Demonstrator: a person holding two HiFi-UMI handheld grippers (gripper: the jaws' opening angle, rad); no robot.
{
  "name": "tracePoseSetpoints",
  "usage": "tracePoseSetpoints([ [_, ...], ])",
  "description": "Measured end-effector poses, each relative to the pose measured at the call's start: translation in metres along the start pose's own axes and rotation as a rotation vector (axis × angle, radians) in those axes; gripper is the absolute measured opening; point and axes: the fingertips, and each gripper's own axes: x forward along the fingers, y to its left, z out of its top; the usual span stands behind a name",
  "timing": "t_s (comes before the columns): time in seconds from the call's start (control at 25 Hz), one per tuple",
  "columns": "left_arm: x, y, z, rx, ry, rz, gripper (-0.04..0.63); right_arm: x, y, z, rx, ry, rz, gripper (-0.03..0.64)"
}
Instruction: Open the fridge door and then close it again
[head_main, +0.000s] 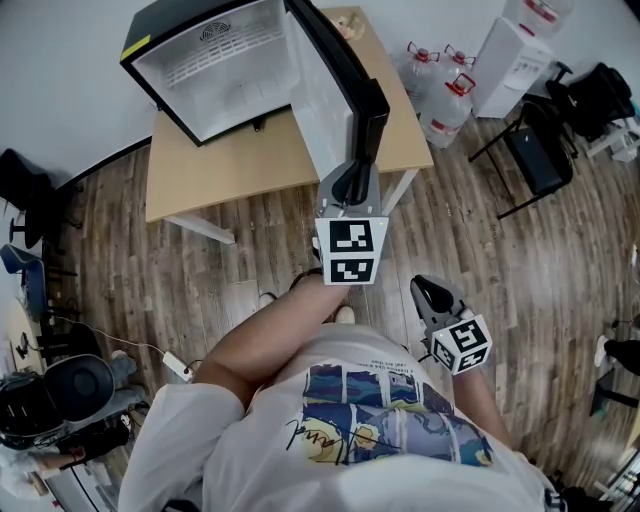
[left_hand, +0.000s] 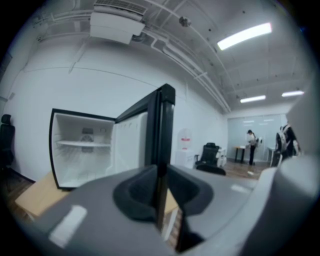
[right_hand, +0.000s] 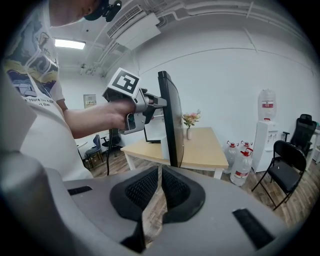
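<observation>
Fridge (head_main: 215, 70), sitting on the far corner of the tabletop (head_main: 230, 170), its door (head_main: 335, 90) standing wide open. The left gripper (head_main: 354, 185) is pinching the door's free edge in its jaws, and the right gripper (head_main: 428, 292) is hanging idle by the person's waist, jaws nearly together on nothing. Risk, as I judge it: the jaws are gripping only a thin edge, so a hasty swing shut could be slipping them off or shoving the fridge across the tabletop.

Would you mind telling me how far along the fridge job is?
Opening looks done: the fridge door stands wide off the fridge. In hand: the left gripper is clamped on the door's edge. Left: swinging it shut. The right gripper hangs idle, jaws together.
</observation>
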Motion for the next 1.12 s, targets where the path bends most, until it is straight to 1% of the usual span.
tracePoseSetpoints([
  [0.56, -0.022, 0.028, -0.003, 0.011, -0.005, 0.039, 0.069, 0.011, 0.011, 0.006, -0.029, 0.007, 0.044, 0.029],
  [1.12, -0.039, 0.054, -0.006, 0.016, -0.002, 0.016, 0.071, 0.026, 0.021, 0.014, -0.041, 0.023, 0.044, 0.029],
])
